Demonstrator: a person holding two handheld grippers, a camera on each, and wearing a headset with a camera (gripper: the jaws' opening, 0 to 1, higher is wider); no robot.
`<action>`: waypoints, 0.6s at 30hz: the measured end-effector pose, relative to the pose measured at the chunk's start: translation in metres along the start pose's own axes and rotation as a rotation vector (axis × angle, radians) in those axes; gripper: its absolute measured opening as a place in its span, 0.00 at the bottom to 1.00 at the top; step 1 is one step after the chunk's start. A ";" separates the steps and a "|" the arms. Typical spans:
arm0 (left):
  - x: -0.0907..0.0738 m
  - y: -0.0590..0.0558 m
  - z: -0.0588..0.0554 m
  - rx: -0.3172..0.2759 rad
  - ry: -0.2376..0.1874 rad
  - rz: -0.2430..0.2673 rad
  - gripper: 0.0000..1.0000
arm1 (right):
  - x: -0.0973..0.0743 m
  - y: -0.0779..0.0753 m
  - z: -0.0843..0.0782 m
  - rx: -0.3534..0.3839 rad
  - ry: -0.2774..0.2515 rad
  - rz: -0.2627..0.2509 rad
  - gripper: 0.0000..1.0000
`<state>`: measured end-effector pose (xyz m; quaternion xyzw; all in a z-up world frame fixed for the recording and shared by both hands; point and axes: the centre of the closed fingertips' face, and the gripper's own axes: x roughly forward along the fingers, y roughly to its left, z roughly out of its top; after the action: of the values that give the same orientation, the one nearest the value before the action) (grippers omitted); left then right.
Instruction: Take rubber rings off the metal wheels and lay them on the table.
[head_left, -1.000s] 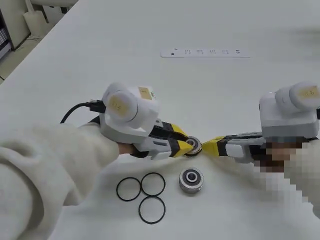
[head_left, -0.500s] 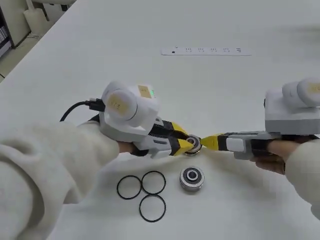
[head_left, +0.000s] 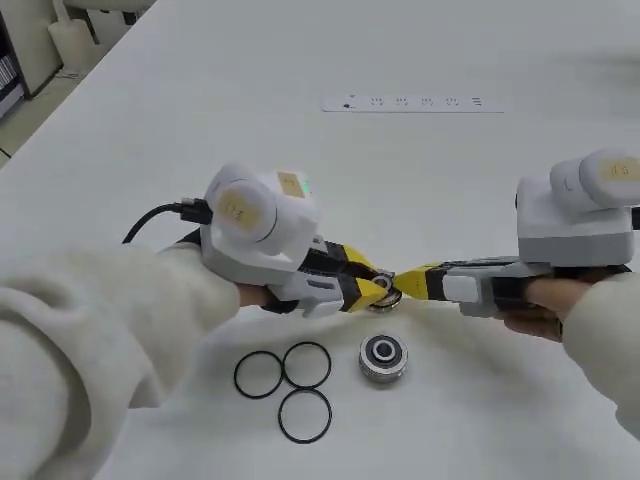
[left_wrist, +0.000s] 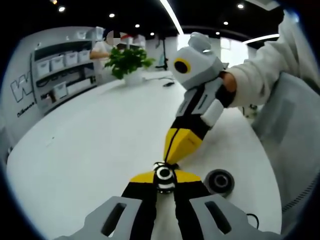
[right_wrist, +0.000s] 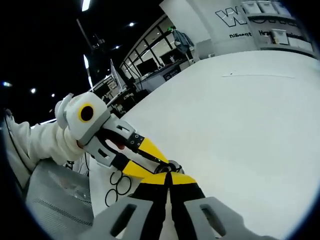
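In our head view, the left tongs (head_left: 378, 292) are clamped on a metal wheel (head_left: 386, 294). The right tongs (head_left: 404, 285), jaws together, meet it from 3 o'clock. We cannot tell whether they pinch anything. On the worktop (head_left: 200, 120), a second wheel (head_left: 383, 359) lies at 6 o'clock and three rubber rings (head_left: 283, 370) at 7. The right gripper view adds wall lettering (right_wrist: 235, 17) beginning "W", otherwise unreadable.
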<state>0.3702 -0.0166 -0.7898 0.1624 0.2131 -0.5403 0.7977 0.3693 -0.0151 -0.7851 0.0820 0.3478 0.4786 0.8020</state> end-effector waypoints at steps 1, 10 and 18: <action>0.000 0.000 0.000 -0.001 -0.001 -0.001 0.13 | 0.001 0.001 0.000 -0.019 0.004 -0.001 0.00; -0.001 -0.001 0.000 0.005 0.001 -0.003 0.13 | 0.001 0.004 0.001 -0.058 0.012 0.003 0.00; -0.001 0.000 0.000 0.009 -0.001 -0.005 0.13 | 0.001 0.006 0.005 -0.049 -0.003 0.017 0.00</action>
<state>0.3697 -0.0162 -0.7896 0.1653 0.2106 -0.5432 0.7958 0.3680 -0.0102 -0.7788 0.0660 0.3338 0.4937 0.8003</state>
